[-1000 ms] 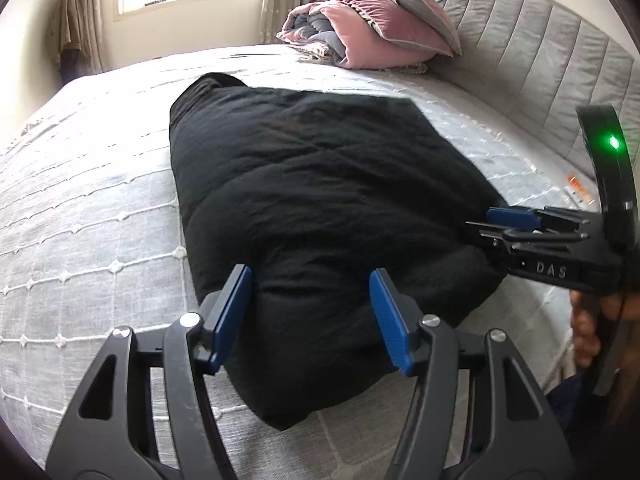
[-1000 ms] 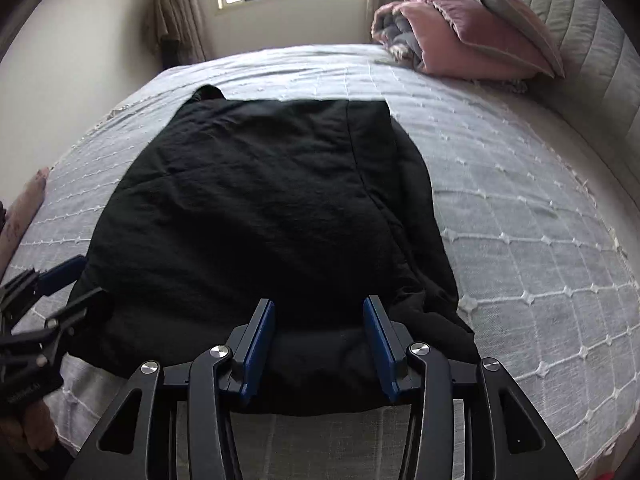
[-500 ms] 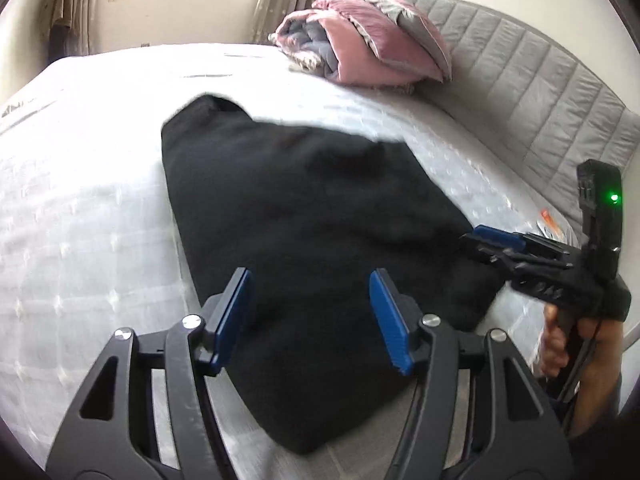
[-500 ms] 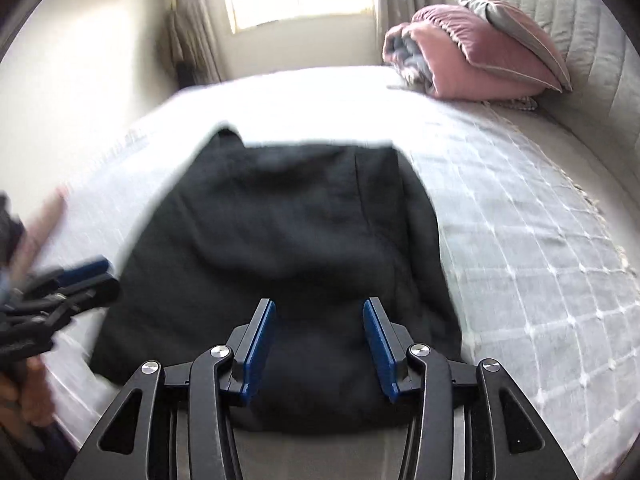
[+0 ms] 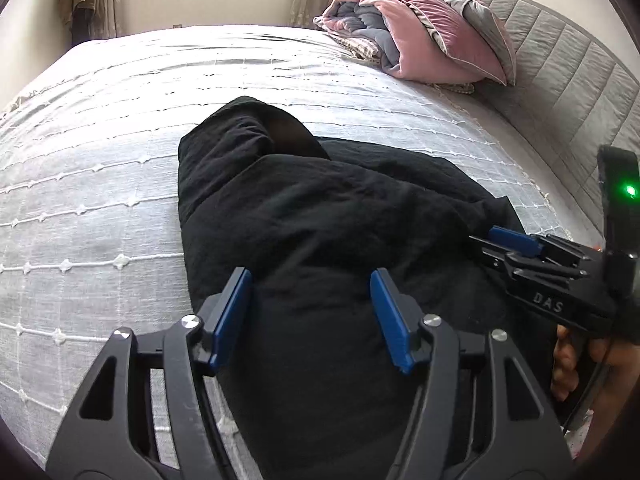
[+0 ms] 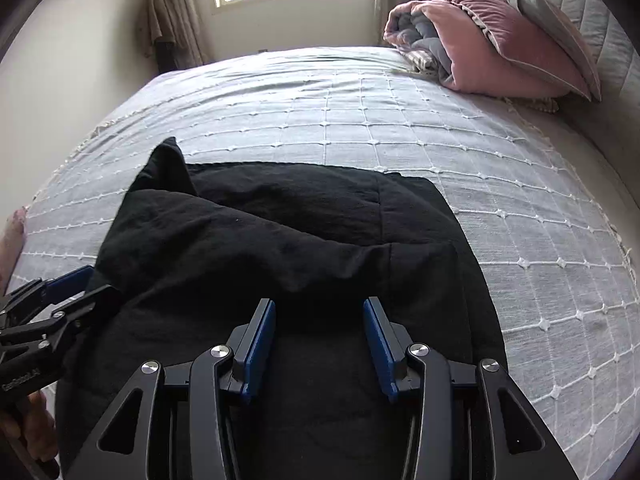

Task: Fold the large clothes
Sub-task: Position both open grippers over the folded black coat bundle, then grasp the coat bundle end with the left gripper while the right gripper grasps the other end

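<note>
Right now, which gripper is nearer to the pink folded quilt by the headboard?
Right. The right gripper hovers over the black garment's edge on the headboard side, toward the pink quilt. The left gripper hovers over the garment's opposite side, farther away.

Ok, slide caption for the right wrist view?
Right tool over a black garment part-folded on a grey bedspread.

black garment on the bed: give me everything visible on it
The black garment is a large matte, slightly crinkled piece, woven-looking, lying on the grey quilted bedspread. Its near part is bunched up and folded over the flatter far layer, with a seam line down the right side and one corner poking up at the far left. Both claws sit over its near edge; whether they grip it cannot be told.
</note>
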